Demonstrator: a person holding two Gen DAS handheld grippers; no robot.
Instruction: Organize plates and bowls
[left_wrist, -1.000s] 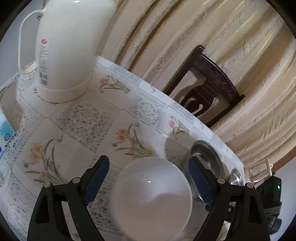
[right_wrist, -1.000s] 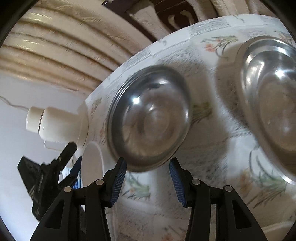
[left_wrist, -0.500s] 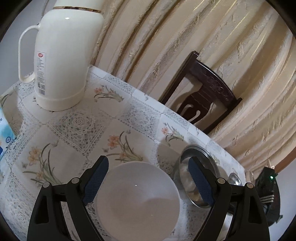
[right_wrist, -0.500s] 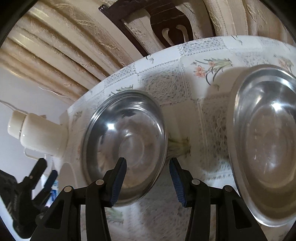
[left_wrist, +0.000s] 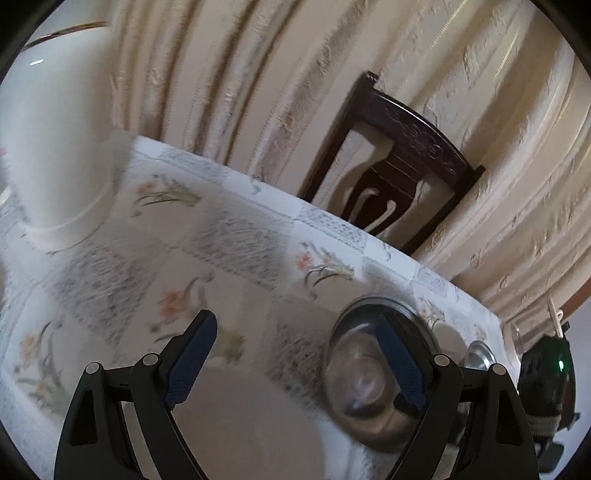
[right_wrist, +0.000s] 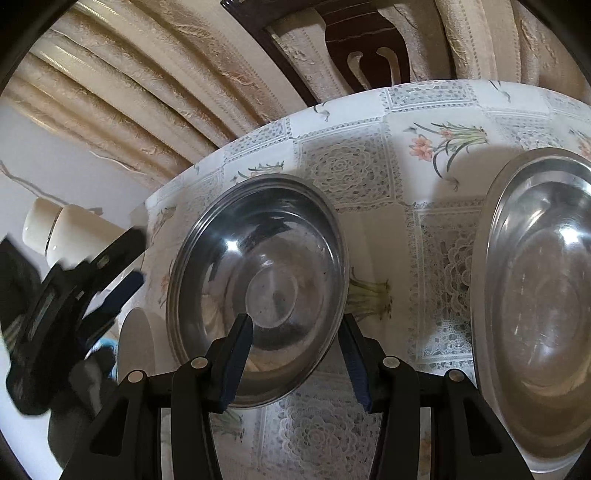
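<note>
Both hand-held grippers gape empty; the left has slid rightward off the white bowl, the right nearer the steel bowl.

Glossy steel bowl, shiny steel plate, smooth floral tablecloth, dark carved wooden chair.

Our left gripper held low with its 2 blue-padded fingers spread wide, our right gripper likewise parted, nothing clasped in either.
</note>
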